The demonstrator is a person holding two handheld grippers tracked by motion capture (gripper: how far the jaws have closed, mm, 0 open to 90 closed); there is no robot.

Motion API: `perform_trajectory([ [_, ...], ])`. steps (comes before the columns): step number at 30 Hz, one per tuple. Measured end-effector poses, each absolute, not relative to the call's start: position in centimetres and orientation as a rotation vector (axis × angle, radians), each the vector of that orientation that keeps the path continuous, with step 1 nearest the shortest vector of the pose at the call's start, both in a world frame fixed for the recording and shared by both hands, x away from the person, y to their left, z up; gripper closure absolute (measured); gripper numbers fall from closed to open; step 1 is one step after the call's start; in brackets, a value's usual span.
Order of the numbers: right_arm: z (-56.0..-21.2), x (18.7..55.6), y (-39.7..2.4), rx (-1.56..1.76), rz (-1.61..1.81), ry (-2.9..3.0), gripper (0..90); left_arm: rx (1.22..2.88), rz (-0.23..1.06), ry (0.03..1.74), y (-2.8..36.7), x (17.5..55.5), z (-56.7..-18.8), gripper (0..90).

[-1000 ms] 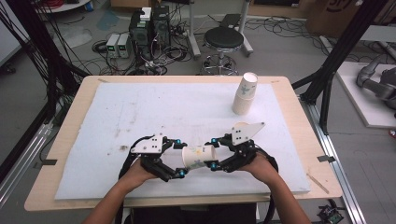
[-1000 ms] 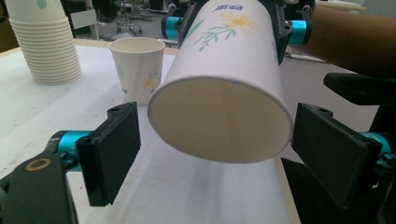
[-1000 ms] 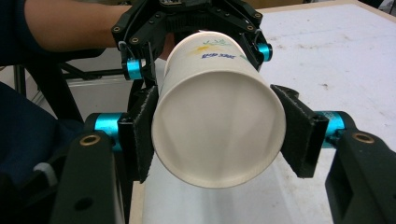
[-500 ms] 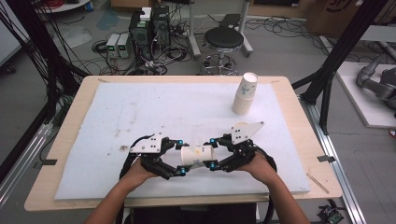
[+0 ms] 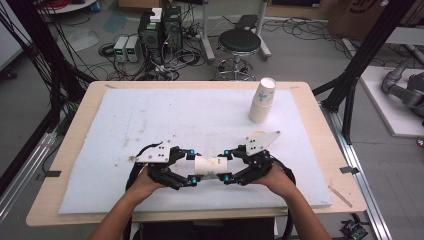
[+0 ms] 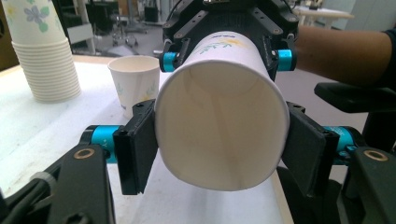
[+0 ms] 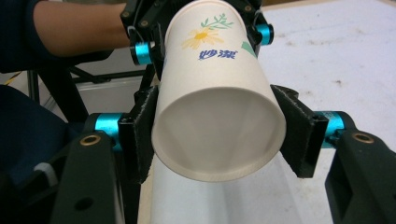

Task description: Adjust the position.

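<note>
White paper cup with a flower print [image 5: 209,166] lies level between your grippers; left gripper [image 5: 190,167] jaws have just closed onto its mouth end, right gripper [image 5: 226,166] jaws clamp its base.

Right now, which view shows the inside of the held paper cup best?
The left gripper view: it looks straight into the open mouth of the paper cup. The right gripper view shows its closed bottom and flower print. The high view shows just its side, small, lying level between both hand-held grippers.
</note>
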State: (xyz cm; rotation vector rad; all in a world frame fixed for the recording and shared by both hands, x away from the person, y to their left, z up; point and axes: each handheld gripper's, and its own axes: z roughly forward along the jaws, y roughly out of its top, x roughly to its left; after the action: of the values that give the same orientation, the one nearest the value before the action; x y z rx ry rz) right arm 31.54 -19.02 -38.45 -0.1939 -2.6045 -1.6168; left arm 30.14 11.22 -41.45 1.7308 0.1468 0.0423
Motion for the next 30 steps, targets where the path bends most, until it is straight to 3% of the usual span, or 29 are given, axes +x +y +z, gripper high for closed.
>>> perform_trajectory([
  [7, -37.9, 31.2, -18.5, -0.256, -1.609, -2.669, 20.7, 1.808, 0.063, 0.151, 11.3, 30.2, -40.5, 34.9],
  [30, -36.7, 31.1, -15.8, -0.133, -1.469, -2.906, 20.7, 2.219, 0.099, 0.176, 11.0, 31.2, -36.3, 34.7],
])
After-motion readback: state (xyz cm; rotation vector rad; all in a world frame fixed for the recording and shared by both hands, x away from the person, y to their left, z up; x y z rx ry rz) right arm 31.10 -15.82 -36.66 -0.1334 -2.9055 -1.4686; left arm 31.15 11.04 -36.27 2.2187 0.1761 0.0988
